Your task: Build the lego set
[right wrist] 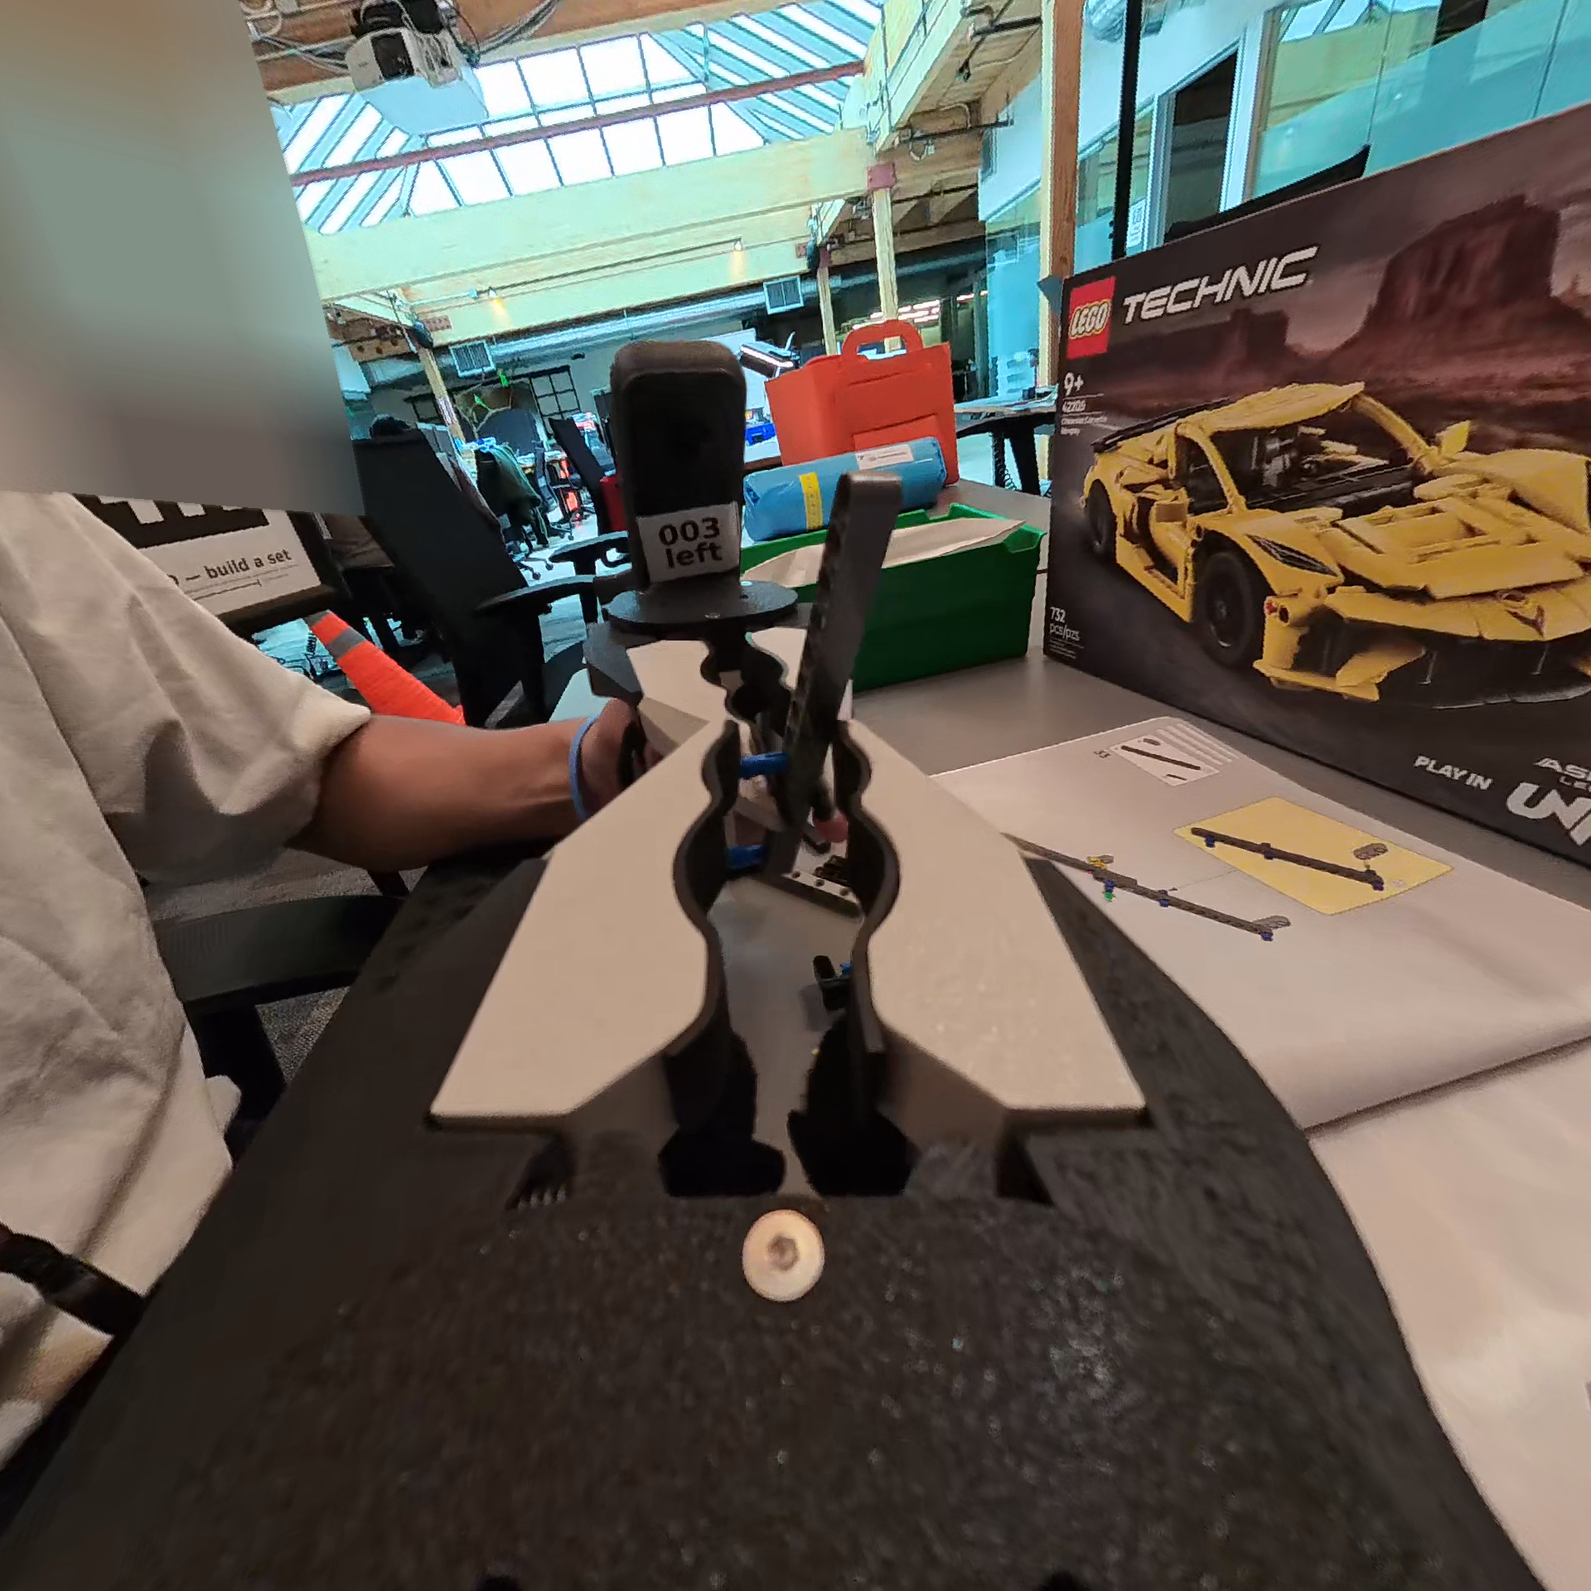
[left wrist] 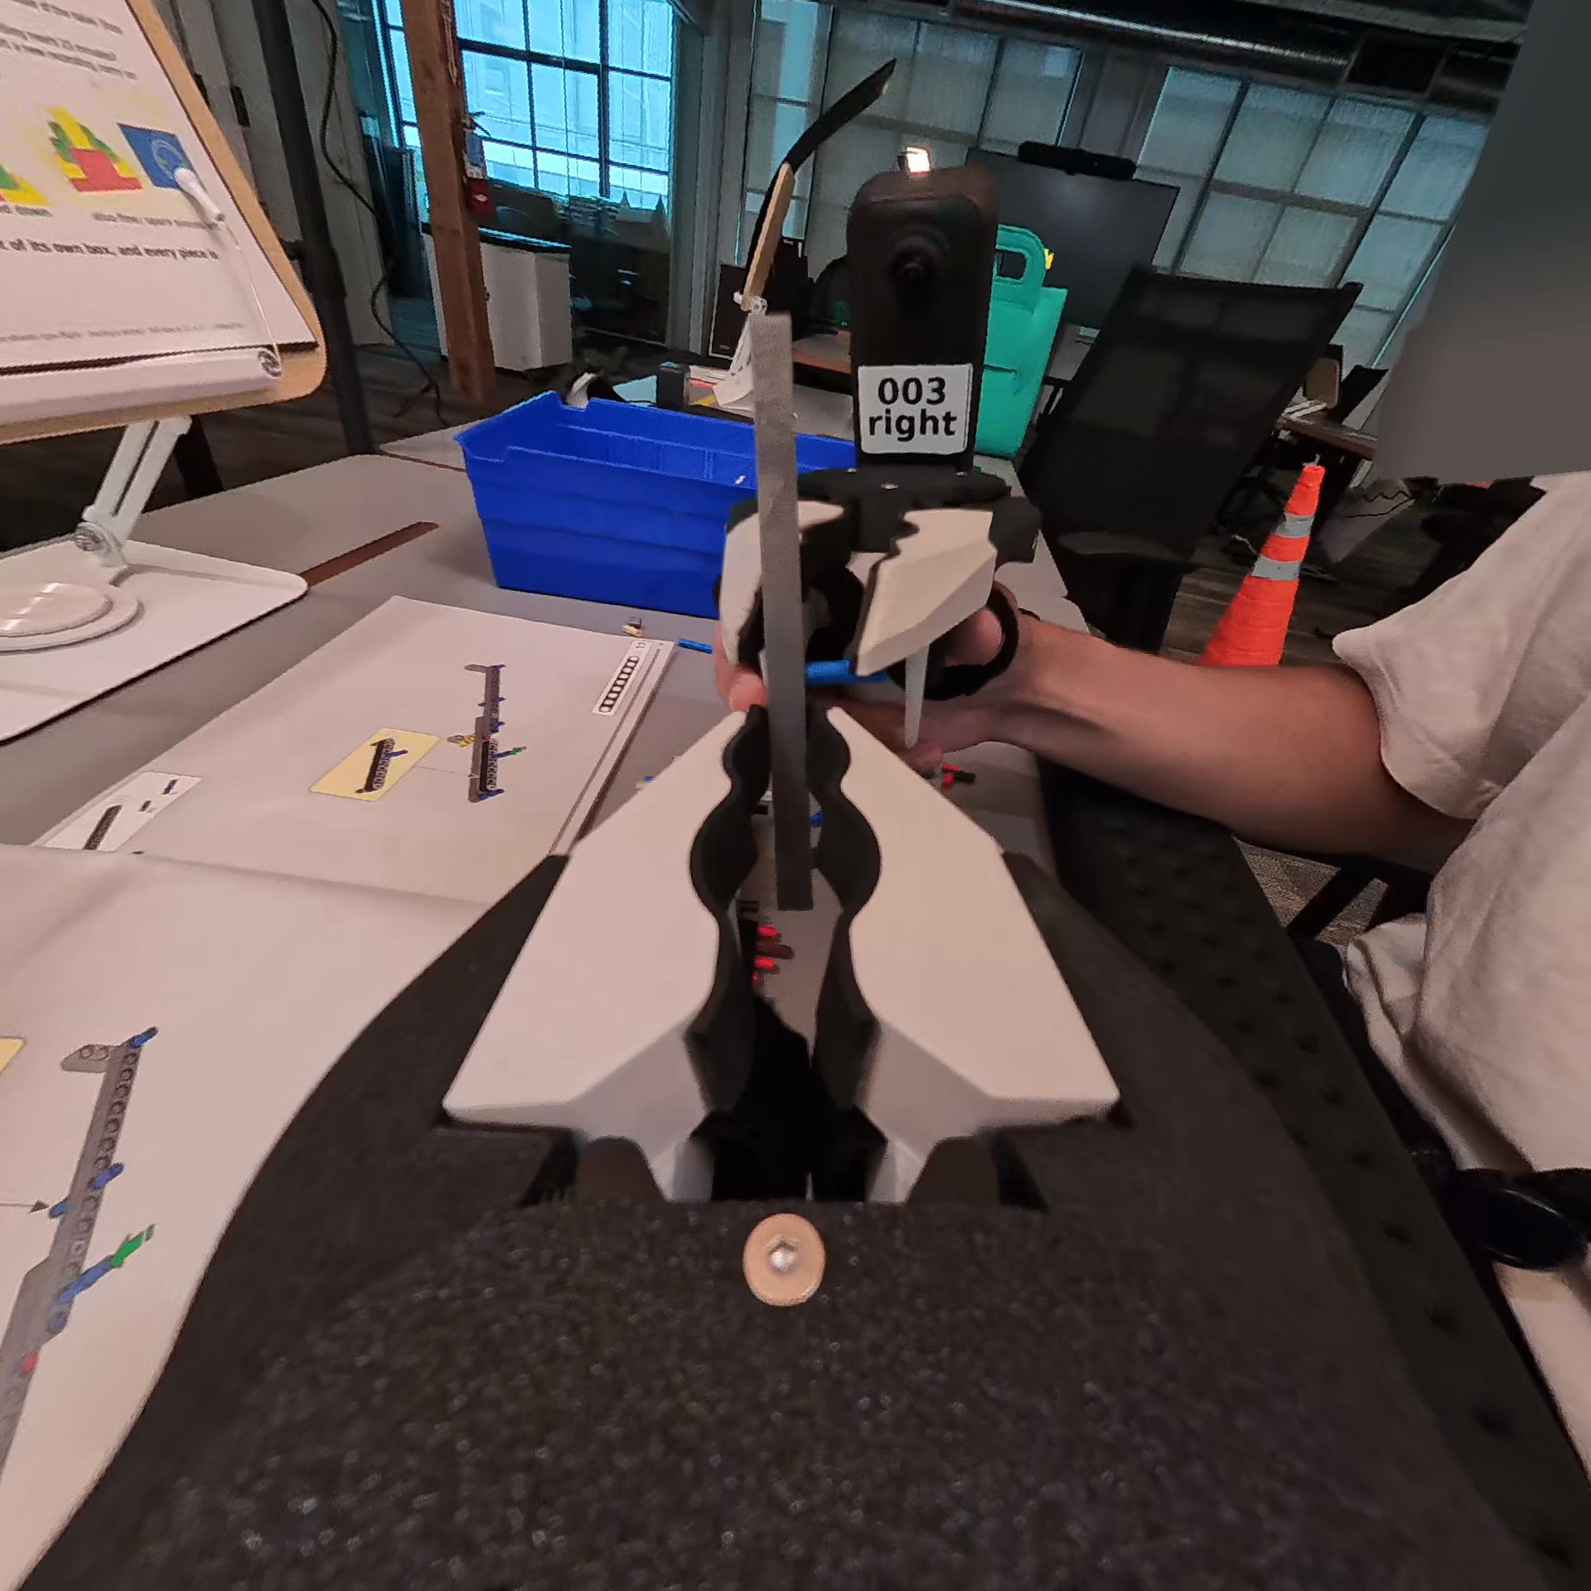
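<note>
Nearest you in the left wrist view, your left gripper [left wrist: 788, 732] has its jaws drawn in to a narrow gap around the long dark grey beam [left wrist: 782, 603], pinching it near its lower end so that it stands upright above the table [left wrist: 258, 551]. Only this view shows the beam edge-on, as a thin strip.

The right wrist view shows its broad face, a row of holes along it, leaning to the right, with blue pins [right wrist: 762, 762] sticking out on the left side. There your right gripper [right wrist: 788, 736] has its tips closed to a slim gap at the beam; whether they press on the beam or on a pin, you cannot tell (the left view has a blue pin at the right gripper's tips).

Under and beside both grippers lies the open instruction booklet [left wrist: 413, 740]. Small loose pieces, red among them, lie on the table below the left jaws.

Farther off, the left view alone shows a blue bin [left wrist: 603, 508]; the right view alone shows a green bin [right wrist: 947, 594] and the set's box [right wrist: 1343, 516] standing with its yellow car picture.
</note>
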`<state>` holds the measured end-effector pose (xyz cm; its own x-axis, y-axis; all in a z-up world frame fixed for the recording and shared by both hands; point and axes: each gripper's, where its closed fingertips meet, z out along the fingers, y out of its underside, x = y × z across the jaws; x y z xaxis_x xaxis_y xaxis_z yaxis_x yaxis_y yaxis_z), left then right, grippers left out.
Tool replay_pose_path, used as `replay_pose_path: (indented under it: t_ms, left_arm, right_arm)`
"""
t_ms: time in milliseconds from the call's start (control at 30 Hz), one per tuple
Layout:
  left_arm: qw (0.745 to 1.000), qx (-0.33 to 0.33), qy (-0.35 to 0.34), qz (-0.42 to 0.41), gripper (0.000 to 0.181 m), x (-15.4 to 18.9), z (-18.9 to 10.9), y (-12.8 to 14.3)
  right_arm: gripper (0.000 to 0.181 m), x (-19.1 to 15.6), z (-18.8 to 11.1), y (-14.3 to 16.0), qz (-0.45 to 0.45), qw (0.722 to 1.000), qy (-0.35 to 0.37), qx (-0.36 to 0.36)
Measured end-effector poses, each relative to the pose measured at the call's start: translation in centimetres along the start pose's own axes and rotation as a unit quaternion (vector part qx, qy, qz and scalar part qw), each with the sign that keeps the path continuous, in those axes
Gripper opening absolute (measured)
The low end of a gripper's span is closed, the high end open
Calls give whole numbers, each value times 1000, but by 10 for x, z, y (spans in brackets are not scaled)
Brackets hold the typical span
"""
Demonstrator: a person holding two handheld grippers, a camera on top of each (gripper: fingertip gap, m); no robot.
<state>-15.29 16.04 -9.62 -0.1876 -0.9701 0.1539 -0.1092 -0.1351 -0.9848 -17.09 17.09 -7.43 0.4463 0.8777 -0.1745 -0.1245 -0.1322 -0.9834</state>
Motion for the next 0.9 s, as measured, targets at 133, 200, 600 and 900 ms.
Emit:
replay_pose_path:
  t_ms: [133,200,600,900]
  left_arm:
    - [1000,1,4,-4,7,1,-2,-2]
    - [1000,-3,2,-5,7,1,-2,0]
    - [999,-37,-6,19,7,1,-2,8]
    - [997,-55,-23,54,7,0,-1,12]
  right_arm:
    - [25,-2,-2,-2,8,1000,-10,5]
    - [26,-2,-1,-1,5,1000,-10,2]
    - [39,-10,-4,9,-35,998,-35,-23]
    - [27,-5,-5,15,-26,999,-28,-37]
